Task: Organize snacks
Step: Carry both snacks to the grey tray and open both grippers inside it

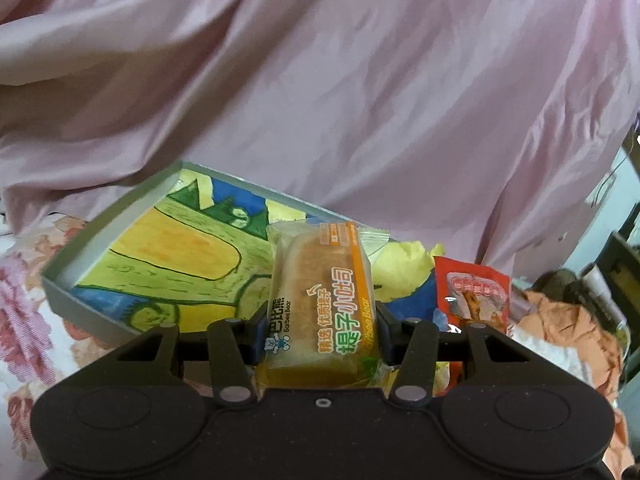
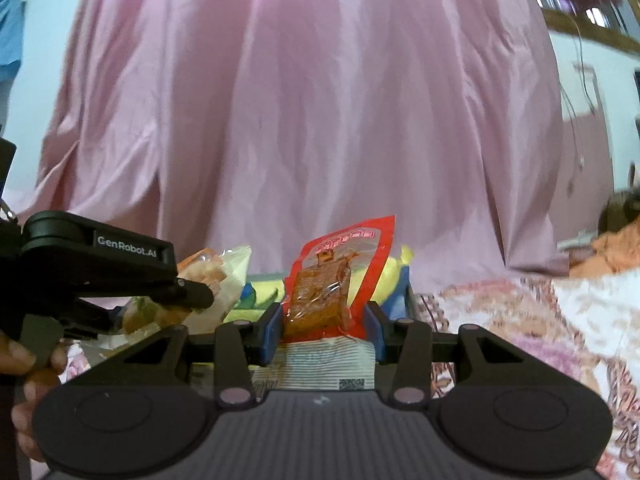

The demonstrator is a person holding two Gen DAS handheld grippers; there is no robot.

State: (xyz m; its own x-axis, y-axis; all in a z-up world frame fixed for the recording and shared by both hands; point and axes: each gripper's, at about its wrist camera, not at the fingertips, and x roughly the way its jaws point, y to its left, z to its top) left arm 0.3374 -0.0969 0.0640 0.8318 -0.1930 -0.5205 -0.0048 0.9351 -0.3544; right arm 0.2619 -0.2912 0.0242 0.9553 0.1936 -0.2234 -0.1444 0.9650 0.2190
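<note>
1. Left gripper point(image 1: 320, 330) clamps the bread pack point(image 1: 320, 300); it hangs above the tray point(image 1: 120, 220).
2. Right gripper point(image 2: 322, 326) pinches the red pouch point(image 2: 340, 276), seemingly by its lower end.
3. Risk: thin film slips, pouch drops outside the tray.

bread pack point(image 1: 320, 304): clear wrapper with orange band and green characters, standing upright, clamped at both sides, hanging above the box | red pouch point(image 2: 336, 280): red-edged with clear window showing brown snack, standing upright, slightly tilted, pinched at its lower part | box point(image 1: 68, 268): shallow grey tray with colourful painted bottom, lying on flowered cloth
</note>
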